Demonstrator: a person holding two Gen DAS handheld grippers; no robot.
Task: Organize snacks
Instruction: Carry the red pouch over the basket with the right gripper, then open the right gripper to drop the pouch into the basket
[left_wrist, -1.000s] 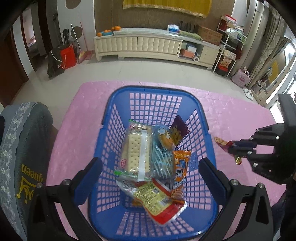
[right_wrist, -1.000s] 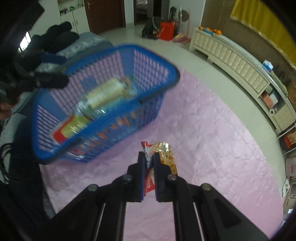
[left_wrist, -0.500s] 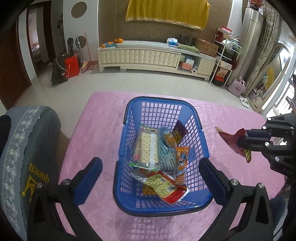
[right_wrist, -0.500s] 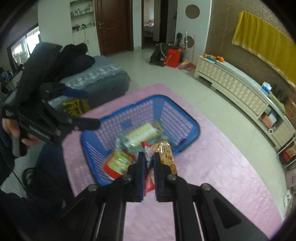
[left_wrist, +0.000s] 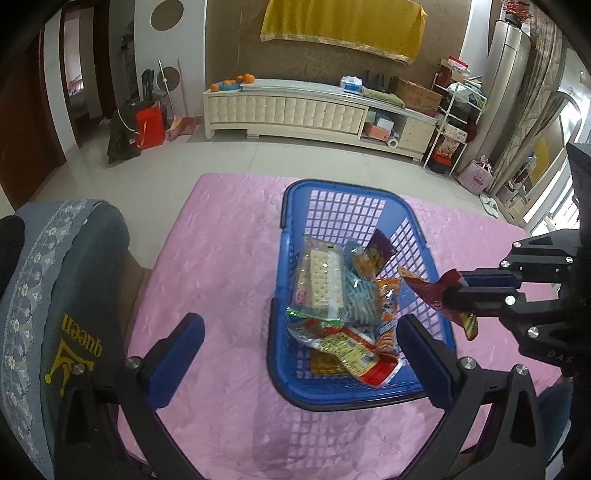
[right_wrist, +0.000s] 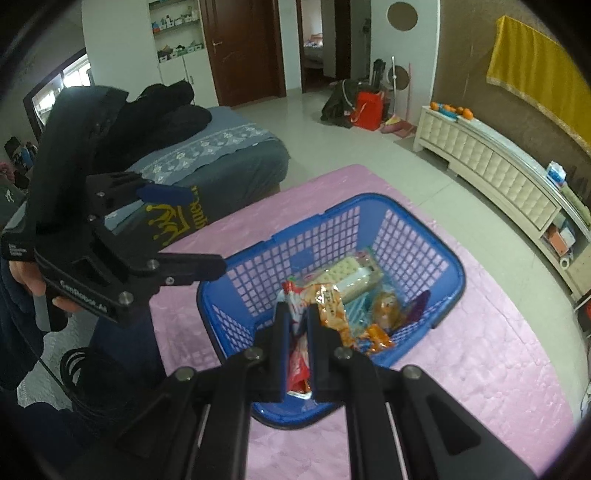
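A blue plastic basket (left_wrist: 354, 186) stands on the pink tablecloth (left_wrist: 221, 266). It holds several snack packs, among them a cracker pack (left_wrist: 321, 280) and a red and yellow packet (left_wrist: 347, 347). My right gripper (right_wrist: 297, 321) is shut on a red and orange snack packet (right_wrist: 327, 301) and hangs over the near end of the basket (right_wrist: 369, 199). In the left wrist view that packet (left_wrist: 430, 291) sticks out of the right gripper (left_wrist: 452, 295) above the basket's right rim. My left gripper (left_wrist: 301, 354) is open above the basket's near end, holding nothing.
A grey cushioned seat (left_wrist: 55, 295) with yellow lettering borders the table's left side. A person's hand (right_wrist: 26, 284) holds the left gripper (right_wrist: 184, 229). Beyond the table are tiled floor and a long white cabinet (left_wrist: 295, 110).
The right gripper carried the packet from over the cloth beside the basket to above the basket's inside. The left gripper drew back, so the basket looks smaller and farther right.
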